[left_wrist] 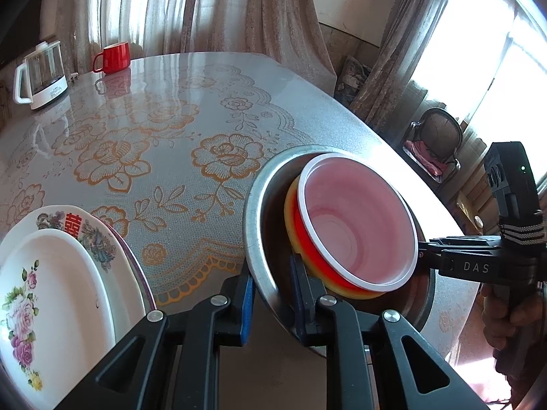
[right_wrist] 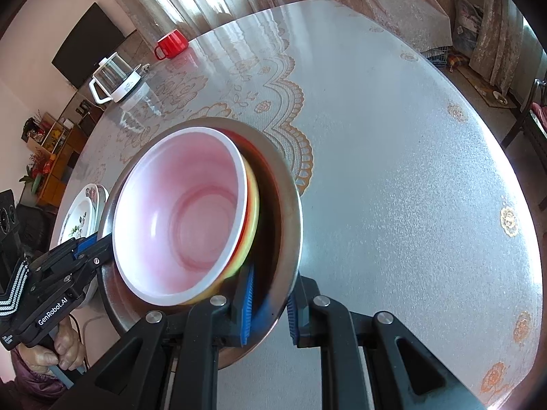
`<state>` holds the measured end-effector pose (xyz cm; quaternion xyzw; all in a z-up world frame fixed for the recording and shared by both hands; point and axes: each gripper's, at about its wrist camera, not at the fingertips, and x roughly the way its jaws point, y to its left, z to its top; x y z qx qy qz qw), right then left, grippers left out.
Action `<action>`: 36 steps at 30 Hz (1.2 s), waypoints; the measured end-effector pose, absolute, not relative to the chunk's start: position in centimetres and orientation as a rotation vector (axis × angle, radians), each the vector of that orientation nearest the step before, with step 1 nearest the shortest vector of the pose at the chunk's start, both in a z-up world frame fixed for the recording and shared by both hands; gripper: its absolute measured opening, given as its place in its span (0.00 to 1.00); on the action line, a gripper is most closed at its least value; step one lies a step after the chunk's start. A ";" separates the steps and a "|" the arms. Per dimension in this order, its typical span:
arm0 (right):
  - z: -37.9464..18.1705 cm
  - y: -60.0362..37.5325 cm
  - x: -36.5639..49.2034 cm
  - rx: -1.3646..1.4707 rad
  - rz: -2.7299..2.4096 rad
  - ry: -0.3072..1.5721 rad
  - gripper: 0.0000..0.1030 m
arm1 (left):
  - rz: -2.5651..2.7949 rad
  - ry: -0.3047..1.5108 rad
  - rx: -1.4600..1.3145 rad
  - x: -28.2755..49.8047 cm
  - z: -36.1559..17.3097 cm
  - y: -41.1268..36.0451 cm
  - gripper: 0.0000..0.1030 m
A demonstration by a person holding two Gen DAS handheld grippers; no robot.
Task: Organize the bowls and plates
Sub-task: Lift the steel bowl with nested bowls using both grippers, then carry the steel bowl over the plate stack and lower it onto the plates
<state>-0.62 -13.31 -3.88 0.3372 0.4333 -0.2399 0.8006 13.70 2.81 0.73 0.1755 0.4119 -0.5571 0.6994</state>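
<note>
The round worktop [left_wrist: 212,78] is covered by a glossy, pale grey plastic cloth printed with a golden lace pattern of roses and scalloped edges; window light glares off it. Patterned beige curtains [left_wrist: 218,10] hang behind it, a bright window [left_wrist: 478,54] stands to the right in the left wrist view, and a dark mesh-backed chair [left_wrist: 441,133] sits below that window. The right wrist view shows a dark flat screen [right_wrist: 90,42] on a pink wall and a wooden shelf unit [right_wrist: 56,150] with flowers and small items.

At the far side of the worktop stand a red ribbed mug [left_wrist: 114,57] and, near it, a glass kettle with a white base and handle [left_wrist: 41,73].

The wide stainless-steel bowl [left_wrist: 254,225] holds a yellow plastic bowl [left_wrist: 290,218] with a red bowl with a white rim and pinkish inside [left_wrist: 355,218] nested in it. The left gripper [left_wrist: 271,302] has its blue-padded fingers narrow and clamped on the steel bowl's near rim. The right gripper [right_wrist: 270,307] pinches the opposite rim the same way, one pad inside and one outside. I cannot tell whether the steel bowl rests on the cloth.

Beside it, at the left, lies a stack of white plates with pink rose prints [left_wrist: 58,294]; the lower one carries a red Chinese double-happiness character.

The right gripper's body reads "DAS"; the left gripper's reads "GenRobot.AI". A hand [right_wrist: 65,345] grips the left handle.
</note>
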 end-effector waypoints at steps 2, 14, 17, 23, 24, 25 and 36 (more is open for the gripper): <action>-4.0 -12.9 -0.8 0.741 -0.514 0.929 0.15 | -1.256 0.922 0.400 13.8 0.6 3.0 0.18; -4.1 -8.7 -2.9 0.858 -0.603 0.881 0.15 | -1.359 0.935 0.453 13.8 -0.1 4.5 0.19; -4.1 -8.1 -3.3 0.885 -0.647 0.854 0.15 | -1.393 0.939 0.461 13.9 -0.2 4.1 0.18; -4.4 -6.4 -4.6 0.927 -0.697 0.814 0.15 | -1.467 0.926 0.469 13.7 0.3 4.8 0.17; -4.5 -6.2 -4.7 0.933 -0.705 0.807 0.15 | -1.475 0.928 0.476 13.7 0.3 4.9 0.17; -4.4 -5.9 -4.8 0.936 -0.712 0.806 0.15 | -1.483 0.927 0.482 13.7 0.2 5.0 0.17; -3.5 -3.1 -4.8 0.950 -0.722 0.763 0.15 | -1.566 0.895 0.468 14.3 2.2 7.7 0.17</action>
